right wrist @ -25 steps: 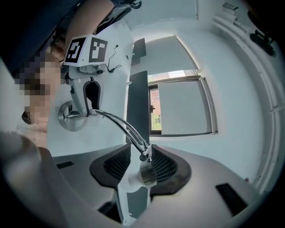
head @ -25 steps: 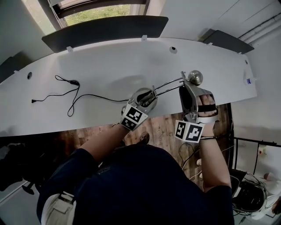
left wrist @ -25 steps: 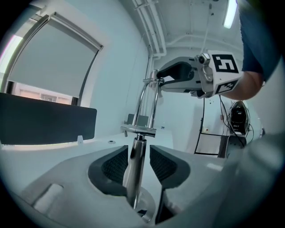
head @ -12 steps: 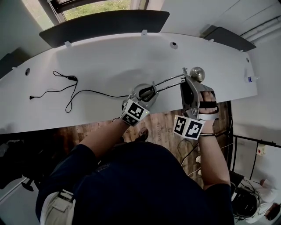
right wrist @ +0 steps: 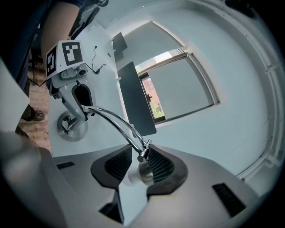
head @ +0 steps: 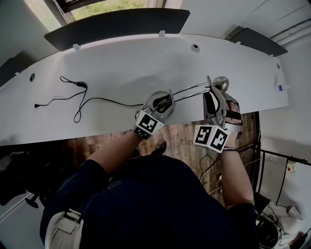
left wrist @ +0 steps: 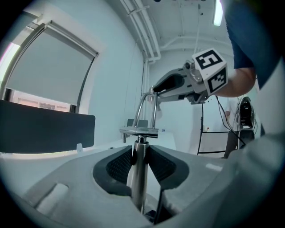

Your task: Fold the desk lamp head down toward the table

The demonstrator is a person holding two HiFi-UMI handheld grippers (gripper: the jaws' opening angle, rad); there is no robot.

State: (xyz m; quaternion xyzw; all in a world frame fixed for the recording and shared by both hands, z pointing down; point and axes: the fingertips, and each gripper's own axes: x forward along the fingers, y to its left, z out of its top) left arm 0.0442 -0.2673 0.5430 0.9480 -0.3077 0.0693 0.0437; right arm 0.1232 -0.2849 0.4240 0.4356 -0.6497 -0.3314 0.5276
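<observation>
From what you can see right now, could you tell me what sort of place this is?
Probably an office or lab workspace: a long white desk with cable holes, dark divider screens along its far edge, and a window with a roller blind behind.

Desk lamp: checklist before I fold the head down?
1. Left tongs closed on the shiny metal upright post: ok.
2. Right tongs closed on the small chrome lamp head: ok.
3. Round chrome base flat on the white desk: ok, though it sits near the front edge.
4. Thin black cable out of the fold path: ok, it trails left.
5. Head pivot free to turn: cannot tell.
</observation>
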